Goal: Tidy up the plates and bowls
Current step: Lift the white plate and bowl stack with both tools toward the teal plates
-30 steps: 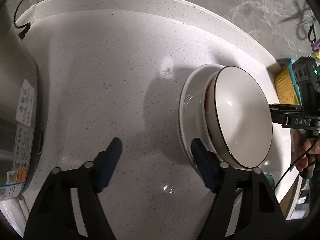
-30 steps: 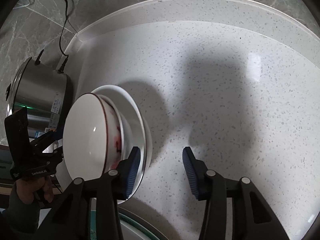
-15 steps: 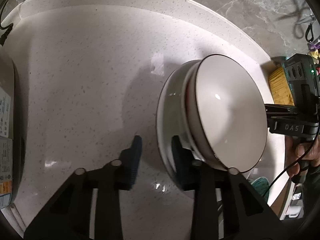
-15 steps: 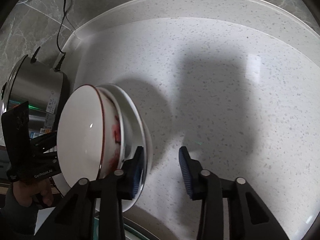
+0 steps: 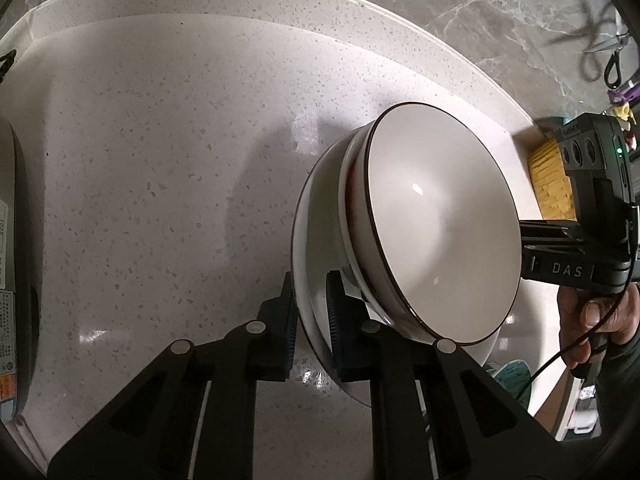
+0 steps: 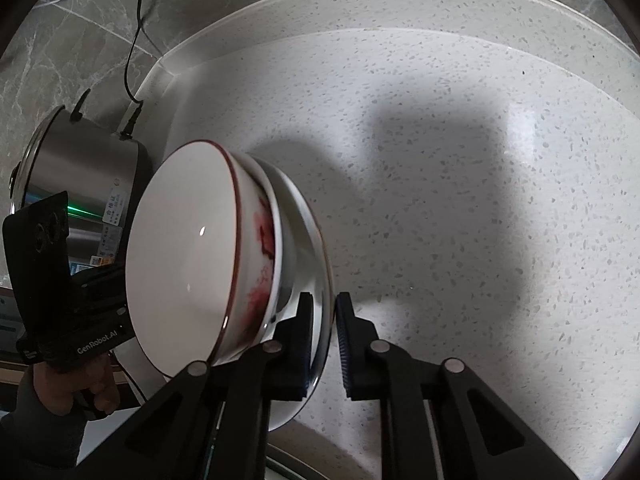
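A white bowl with a dark red rim and red pattern (image 5: 436, 220) (image 6: 188, 256) sits nested in a smaller white dish on a white plate (image 5: 316, 240) (image 6: 308, 236). My left gripper (image 5: 311, 320) is shut on the plate's rim from one side. My right gripper (image 6: 325, 344) is shut on the plate's rim from the opposite side. The stack is held above the white speckled countertop (image 5: 160, 160) (image 6: 460, 160). Each view shows the other gripper beyond the bowl.
A steel rice cooker (image 6: 80, 172) with a black cable stands at the counter's left end; its side shows in the left wrist view (image 5: 12, 280). A yellow sponge (image 5: 550, 184) lies at the right. A grey marble wall (image 5: 480, 8) backs the counter.
Both grippers have closed from wide open onto the plate's rim. The stack looks nearer and larger in both views.
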